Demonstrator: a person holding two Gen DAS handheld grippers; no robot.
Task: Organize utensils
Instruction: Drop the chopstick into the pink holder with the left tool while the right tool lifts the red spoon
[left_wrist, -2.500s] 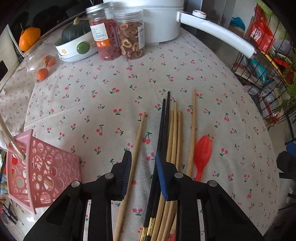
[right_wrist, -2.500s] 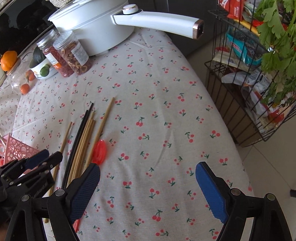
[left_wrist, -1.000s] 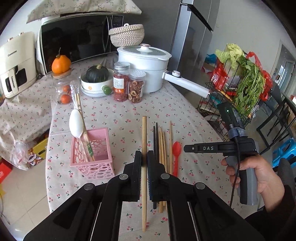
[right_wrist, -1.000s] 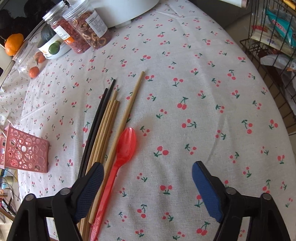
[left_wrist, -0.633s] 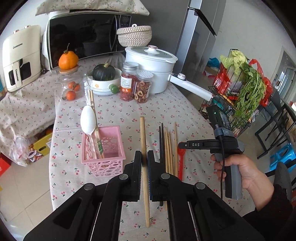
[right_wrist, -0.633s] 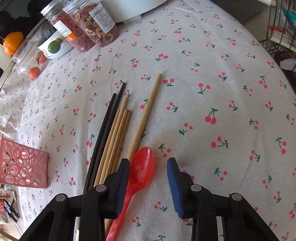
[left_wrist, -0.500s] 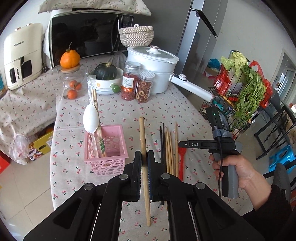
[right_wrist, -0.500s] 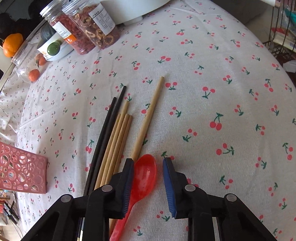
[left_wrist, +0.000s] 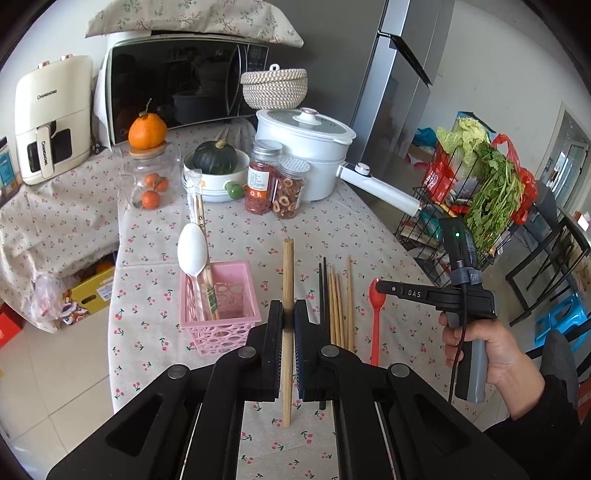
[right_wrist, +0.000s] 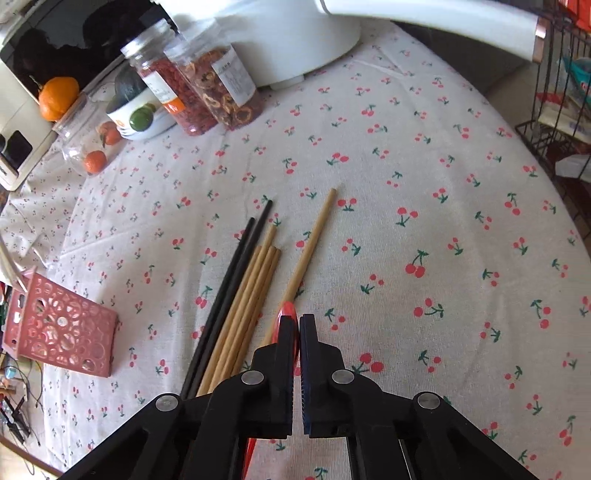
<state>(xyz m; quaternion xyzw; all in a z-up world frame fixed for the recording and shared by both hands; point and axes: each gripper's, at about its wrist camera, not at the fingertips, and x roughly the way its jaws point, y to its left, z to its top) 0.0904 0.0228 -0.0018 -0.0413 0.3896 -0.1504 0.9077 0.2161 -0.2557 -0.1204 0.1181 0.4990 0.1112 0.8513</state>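
Pink perforated plastic basket held one white spoon. Left gripper jaws clamped a bamboo chopstick; right gripper jaws pinched the red plastic spoon. Seven loose chopsticks remained on bench.

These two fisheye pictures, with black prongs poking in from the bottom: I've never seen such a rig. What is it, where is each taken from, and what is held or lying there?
There is no robot. A person holds a hand-held gripper in each hand, and each carries a camera looking along its two fingers; those fingers are the black prongs.

The left wrist view looks across the cherry-print table. The left hand-held gripper is shut on a wooden chopstick, lifted clear of the cloth. Beside it stands a pink basket already holding a white spoon. The person's other hand grips the right hand-held gripper at the right.

The right wrist view looks down at the table. The right hand-held gripper is closed on the red spoon. Beside it lie two black chopsticks and several wooden ones.
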